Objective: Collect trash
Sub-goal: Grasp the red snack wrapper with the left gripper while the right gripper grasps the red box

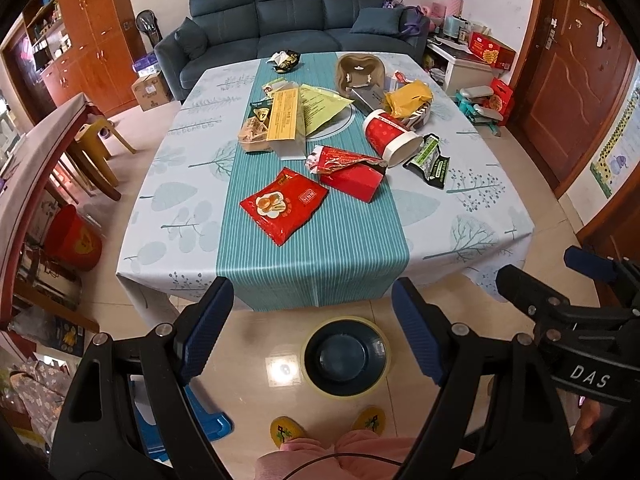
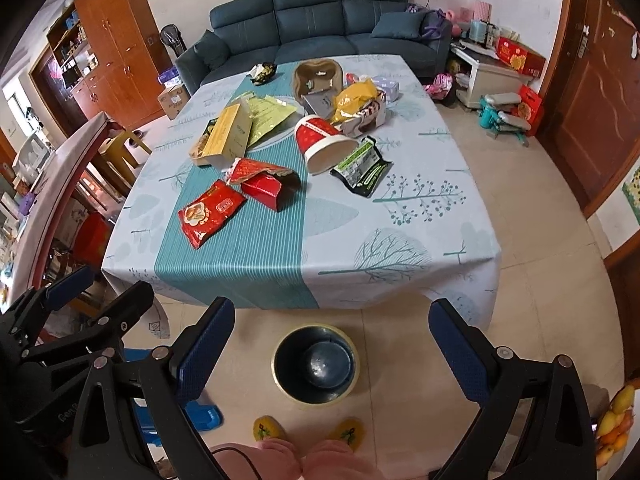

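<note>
Trash lies on the table (image 1: 472,236) (image 2: 400,280): a red snack packet (image 1: 283,205) (image 2: 210,213), a red carton with a torn wrapper (image 1: 349,172) (image 2: 264,185), a red paper cup on its side (image 1: 390,136) (image 2: 325,143), a green-black wrapper (image 1: 430,162) (image 2: 362,168), yellow boxes (image 1: 282,116) (image 2: 226,132) and a yellow bag (image 1: 408,98) (image 2: 356,96). A dark bin with a yellow rim (image 1: 345,358) (image 2: 316,364) stands on the floor below both grippers. My left gripper (image 1: 312,332) is open and empty. My right gripper (image 2: 330,350) is open and empty. Both hang in front of the table's near edge.
A brown moulded tray (image 1: 360,70) (image 2: 318,76) and a small dark wrapper (image 1: 285,60) (image 2: 262,72) lie at the table's far end. A sofa (image 1: 292,20) stands behind. A red bucket (image 1: 74,240) and stools (image 1: 96,148) are at left. Feet in yellow slippers (image 1: 328,426) stand by the bin.
</note>
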`<control>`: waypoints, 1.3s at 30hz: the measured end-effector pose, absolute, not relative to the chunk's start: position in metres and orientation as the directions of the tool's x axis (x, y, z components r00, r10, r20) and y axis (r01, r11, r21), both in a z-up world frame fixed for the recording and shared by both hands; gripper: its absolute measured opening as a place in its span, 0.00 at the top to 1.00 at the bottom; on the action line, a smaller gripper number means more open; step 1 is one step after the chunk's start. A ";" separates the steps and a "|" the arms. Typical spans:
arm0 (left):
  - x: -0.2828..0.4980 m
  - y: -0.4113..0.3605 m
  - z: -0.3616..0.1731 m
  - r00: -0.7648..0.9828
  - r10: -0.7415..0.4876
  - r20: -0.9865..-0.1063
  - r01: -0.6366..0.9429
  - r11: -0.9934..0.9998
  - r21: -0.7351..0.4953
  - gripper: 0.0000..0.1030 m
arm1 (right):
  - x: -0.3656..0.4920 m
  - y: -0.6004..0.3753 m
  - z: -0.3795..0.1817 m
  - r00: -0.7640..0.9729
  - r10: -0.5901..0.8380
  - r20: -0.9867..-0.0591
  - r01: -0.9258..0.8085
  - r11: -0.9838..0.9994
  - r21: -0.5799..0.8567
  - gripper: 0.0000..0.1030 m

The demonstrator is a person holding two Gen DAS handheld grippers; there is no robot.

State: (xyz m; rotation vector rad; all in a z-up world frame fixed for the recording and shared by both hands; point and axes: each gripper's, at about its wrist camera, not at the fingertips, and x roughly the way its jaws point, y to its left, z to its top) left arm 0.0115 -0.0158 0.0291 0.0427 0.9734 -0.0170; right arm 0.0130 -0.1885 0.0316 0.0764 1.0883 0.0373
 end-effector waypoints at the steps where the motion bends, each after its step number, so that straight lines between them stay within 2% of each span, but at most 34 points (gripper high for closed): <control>1: 0.013 -0.016 0.029 0.563 0.007 -0.827 0.029 0.999 0.028 0.23 | 0.015 -0.189 0.031 0.462 0.076 -0.884 0.005 0.996 0.088 0.04; 11: 0.023 -0.008 0.035 0.554 0.038 -0.832 -0.051 0.999 0.012 0.23 | 0.038 -0.184 0.029 0.458 0.147 -0.877 -0.070 0.989 0.129 0.04; 14: 0.025 -0.002 0.037 0.556 0.047 -0.830 -0.072 0.997 0.008 0.23 | 0.047 -0.179 0.029 0.460 0.169 -0.872 -0.103 0.985 0.136 0.09; 16: 0.029 0.003 0.038 0.558 0.053 -0.828 -0.084 0.996 0.008 0.23 | 0.054 -0.174 0.029 0.459 0.177 -0.870 -0.123 0.983 0.135 0.17; 22: 0.051 0.018 0.031 0.543 0.045 -0.839 -0.081 0.997 0.001 0.23 | 0.085 -0.158 0.025 0.463 0.182 -0.868 -0.163 0.979 0.118 0.18; 32: 0.143 0.059 -0.013 0.396 -0.051 -0.917 0.014 0.999 -0.049 0.23 | 0.174 -0.119 0.000 0.457 0.111 -0.882 -0.205 0.979 0.017 0.18; 39: 0.195 0.077 -0.063 0.248 -0.102 -0.963 0.103 0.992 -0.079 0.23 | 0.222 -0.077 -0.059 0.355 0.047 -0.934 -0.349 0.933 -0.086 0.18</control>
